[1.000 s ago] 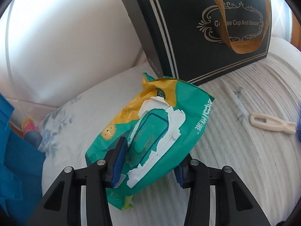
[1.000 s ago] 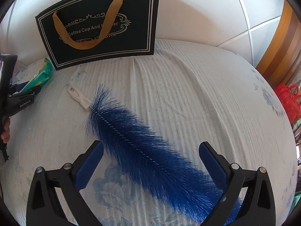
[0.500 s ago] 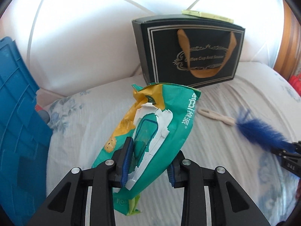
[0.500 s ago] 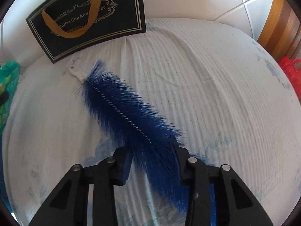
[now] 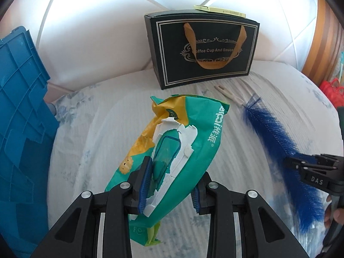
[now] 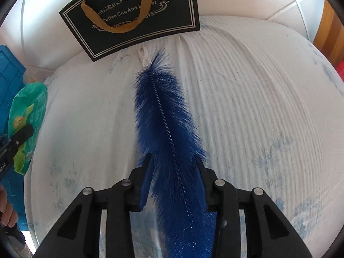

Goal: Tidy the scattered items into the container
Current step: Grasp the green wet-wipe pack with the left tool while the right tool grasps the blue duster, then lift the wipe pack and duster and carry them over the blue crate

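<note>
My left gripper [image 5: 171, 182] is shut on a green and yellow wet-wipes pack [image 5: 178, 142] and holds it above the bed. The pack also shows in the right wrist view [image 6: 28, 116]. My right gripper [image 6: 174, 182] is shut on a blue bottle brush [image 6: 163, 116] with a cream handle [image 6: 143, 56]; the brush points toward the black gift bag. In the left wrist view the brush [image 5: 277, 142] and the right gripper [image 5: 309, 172] are at the right. A blue plastic crate [image 5: 19, 111] stands at the left.
A black "Coffee Cup And Saucer" gift bag [image 5: 204, 47] with a tan handle stands at the back of the white floral bedspread [image 6: 258, 107]. A yellow-green card [image 5: 219, 10] lies on the bag. A white padded headboard [image 5: 96, 32] is behind. A red object [image 5: 332, 88] is at the far right.
My left gripper lifted the wipes pack and pulled back from the bag, bringing the crate into view. My right gripper closed on the brush, lifted it and swung it in line with the fingers.
</note>
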The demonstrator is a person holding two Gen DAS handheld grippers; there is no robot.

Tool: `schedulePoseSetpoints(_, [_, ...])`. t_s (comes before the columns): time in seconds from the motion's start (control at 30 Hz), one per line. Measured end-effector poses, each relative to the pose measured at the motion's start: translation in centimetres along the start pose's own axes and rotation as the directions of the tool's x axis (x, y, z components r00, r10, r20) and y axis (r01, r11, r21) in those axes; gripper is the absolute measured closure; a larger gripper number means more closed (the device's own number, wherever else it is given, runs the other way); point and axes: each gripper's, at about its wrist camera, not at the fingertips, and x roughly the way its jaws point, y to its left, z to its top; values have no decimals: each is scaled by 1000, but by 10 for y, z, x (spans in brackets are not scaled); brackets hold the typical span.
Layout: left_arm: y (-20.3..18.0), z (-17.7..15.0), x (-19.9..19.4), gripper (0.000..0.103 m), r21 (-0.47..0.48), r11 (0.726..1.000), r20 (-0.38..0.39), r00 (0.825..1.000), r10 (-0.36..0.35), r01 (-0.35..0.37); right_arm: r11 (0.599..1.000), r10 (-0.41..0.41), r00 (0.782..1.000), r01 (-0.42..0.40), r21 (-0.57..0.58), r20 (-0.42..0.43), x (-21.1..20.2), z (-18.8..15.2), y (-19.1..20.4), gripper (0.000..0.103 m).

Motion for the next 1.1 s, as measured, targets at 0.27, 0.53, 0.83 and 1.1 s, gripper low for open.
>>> schedulePoseSetpoints(0.27, [-4, -3, 9, 71, 5, 1000, -13, 1000, -19, 19, 991, -88, 996, 86, -100, -14, 42, 3, 11, 63])
schedulePoseSetpoints(0.53, [2, -8, 1, 71, -17, 1000, -11, 1000, -17, 16, 989, -111, 993, 115, -98, 43, 65, -7, 18, 87])
schedulePoseSetpoints(0.83, [8, -12, -43, 71, -26, 1000, 43, 999, 8, -7, 999, 7, 990, 0, -53, 138, 23, -21, 26, 88])
schedulePoseSetpoints(1.1, [11, -13, -130, 71, -42, 999, 175, 984, 27, -20, 993, 87, 950, -58, -104, 300, -84, -26, 60, 88])
